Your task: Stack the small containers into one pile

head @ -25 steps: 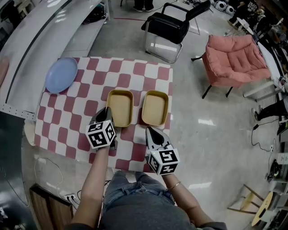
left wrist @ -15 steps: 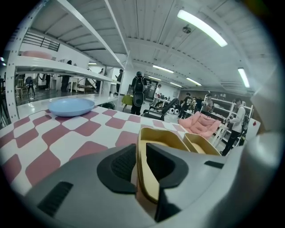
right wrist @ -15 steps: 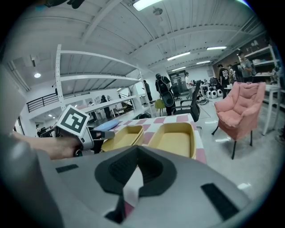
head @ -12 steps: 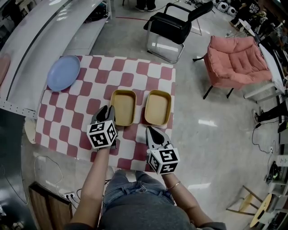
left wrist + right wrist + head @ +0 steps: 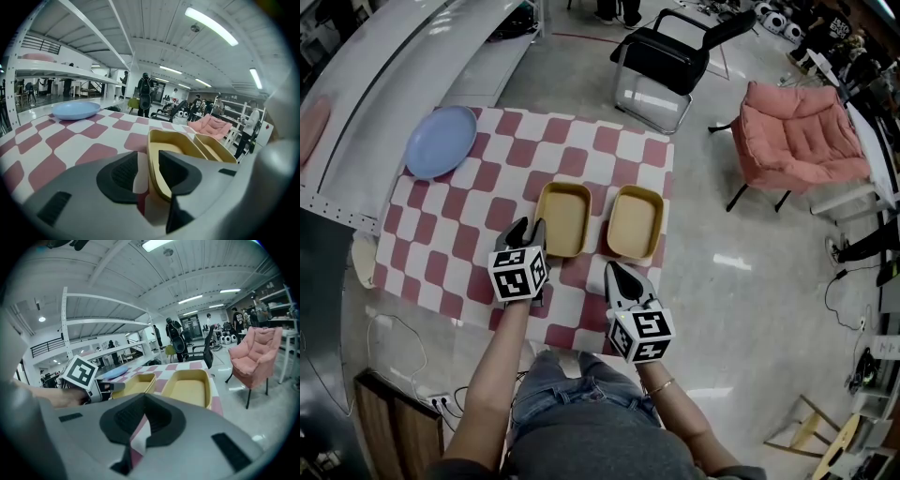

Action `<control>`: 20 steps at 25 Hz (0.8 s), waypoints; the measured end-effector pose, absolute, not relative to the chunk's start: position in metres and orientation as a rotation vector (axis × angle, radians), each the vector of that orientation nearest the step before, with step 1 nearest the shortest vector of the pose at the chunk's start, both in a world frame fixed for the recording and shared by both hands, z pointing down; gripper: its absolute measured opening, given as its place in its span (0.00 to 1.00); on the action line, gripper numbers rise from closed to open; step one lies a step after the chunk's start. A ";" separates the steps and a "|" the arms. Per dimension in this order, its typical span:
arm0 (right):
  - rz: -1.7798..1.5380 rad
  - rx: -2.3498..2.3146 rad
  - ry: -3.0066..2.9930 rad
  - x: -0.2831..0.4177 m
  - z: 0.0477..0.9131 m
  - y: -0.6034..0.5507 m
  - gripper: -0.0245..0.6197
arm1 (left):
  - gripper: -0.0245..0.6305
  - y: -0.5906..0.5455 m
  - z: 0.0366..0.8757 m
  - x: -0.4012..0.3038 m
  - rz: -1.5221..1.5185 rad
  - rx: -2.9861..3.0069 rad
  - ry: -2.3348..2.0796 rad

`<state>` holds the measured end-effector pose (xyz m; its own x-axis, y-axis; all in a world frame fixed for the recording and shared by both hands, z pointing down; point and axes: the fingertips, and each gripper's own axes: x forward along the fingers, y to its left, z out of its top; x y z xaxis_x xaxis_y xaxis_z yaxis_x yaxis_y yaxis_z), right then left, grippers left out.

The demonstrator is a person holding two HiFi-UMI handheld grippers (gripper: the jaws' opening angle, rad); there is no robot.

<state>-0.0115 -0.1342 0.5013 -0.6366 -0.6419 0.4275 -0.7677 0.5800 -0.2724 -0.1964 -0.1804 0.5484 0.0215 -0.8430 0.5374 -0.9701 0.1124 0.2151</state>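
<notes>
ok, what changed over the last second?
The left gripper has just been opening its fingers. The near rim of the left container now stands between them, not gripped. The right gripper, shut, the right container and the blue plate stayed put.

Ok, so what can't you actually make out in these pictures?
- Head view: the left gripper covers the near end of the left container. Its jaws have just been opening, with that container's rim between them.
- Left gripper view: the right container is mostly hidden behind the left container and the gripper's body.
- Right gripper view: the blue plate is partly behind the left gripper.
- Gripper views: the distant people are too small to make out.
</notes>
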 end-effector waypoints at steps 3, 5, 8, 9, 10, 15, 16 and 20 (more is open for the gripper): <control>0.647 1.158 -2.522 -0.013 0.506 -0.133 0.05 | 0.25 -0.183 0.554 -0.196 0.323 1.769 -1.839; 0.656 1.157 -2.516 -0.013 0.510 -0.134 0.05 | 0.25 -0.185 0.557 -0.196 0.342 1.778 -1.831; 0.671 1.156 -2.506 -0.014 0.514 -0.135 0.05 | 0.25 -0.189 0.561 -0.193 0.370 1.796 -1.814; 0.675 1.155 -2.503 -0.014 0.515 -0.135 0.05 | 0.25 -0.191 0.561 -0.193 0.377 1.804 -1.808; 0.678 1.153 -2.501 -0.015 0.516 -0.136 0.05 | 0.25 -0.192 0.562 -0.192 0.383 1.811 -1.802; 0.684 1.146 -2.491 -0.016 0.519 -0.139 0.05 | 0.25 -0.200 0.566 -0.191 0.421 1.820 -1.782; 0.686 1.148 -2.489 -0.016 0.520 -0.140 0.05 | 0.24 -0.201 0.566 -0.191 0.431 1.819 -1.780; 0.690 1.150 -2.482 -0.016 0.522 -0.141 0.05 | 0.21 -0.203 0.571 -0.191 0.466 1.810 -1.775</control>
<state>-0.0165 -0.1410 0.5217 -0.6254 -0.6219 0.4713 -0.7759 0.5598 -0.2910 -0.1911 -0.2030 0.5711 0.0646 -0.7956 0.6023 -0.9888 0.0302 0.1459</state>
